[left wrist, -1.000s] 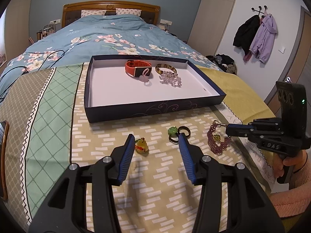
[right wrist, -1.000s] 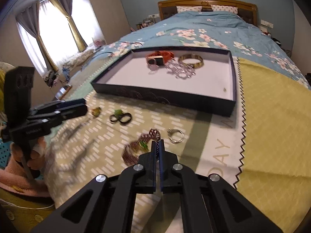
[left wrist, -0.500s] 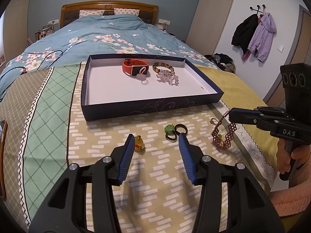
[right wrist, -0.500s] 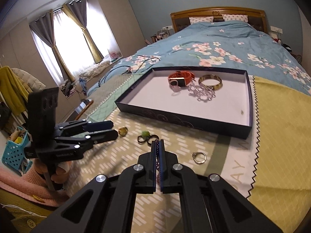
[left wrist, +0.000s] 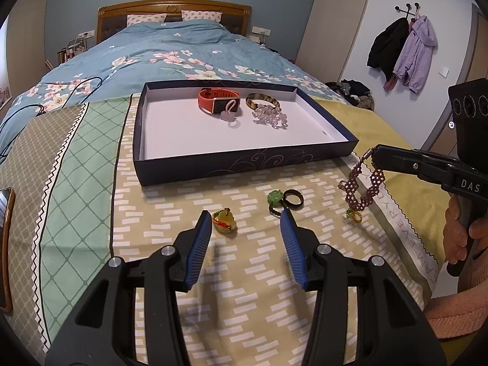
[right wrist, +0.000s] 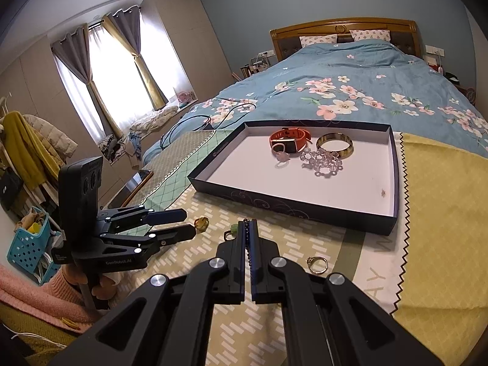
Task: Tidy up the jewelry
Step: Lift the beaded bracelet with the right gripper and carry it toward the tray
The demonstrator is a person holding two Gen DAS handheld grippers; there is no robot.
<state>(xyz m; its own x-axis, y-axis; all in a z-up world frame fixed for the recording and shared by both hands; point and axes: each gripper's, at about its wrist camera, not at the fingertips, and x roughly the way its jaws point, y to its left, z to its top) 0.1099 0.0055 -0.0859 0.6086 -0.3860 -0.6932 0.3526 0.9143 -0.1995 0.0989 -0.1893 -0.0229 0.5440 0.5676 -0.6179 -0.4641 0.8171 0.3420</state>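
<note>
My right gripper (left wrist: 376, 154) is shut on a purple beaded bracelet (left wrist: 363, 187), which hangs above the cloth right of the dark blue tray (left wrist: 244, 164). In the right wrist view the gripper (right wrist: 250, 224) pinches the beads between its pads. My left gripper (left wrist: 245, 216) is open and empty, low over the cloth, also seen in the right wrist view (right wrist: 183, 222). A yellow pendant (left wrist: 225, 221) lies by its left finger; a green ring (left wrist: 275, 196) and black ring (left wrist: 294, 198) lie by its right. The tray holds an orange watch (left wrist: 218, 102), a bangle (left wrist: 262, 102) and a clear bead bracelet (left wrist: 270, 117).
A gold ring (right wrist: 317, 264) lies on the cloth right of my right gripper. A small green-yellow ring (left wrist: 353, 215) lies under the hanging bracelet. The patterned cloth (left wrist: 152, 222) covers the foot of the bed. A phone (left wrist: 6, 244) lies at the far left.
My right gripper has lifted the purple bracelet off the cloth and risen, tilting up toward the tray. My left gripper has stayed open in nearly the same place.
</note>
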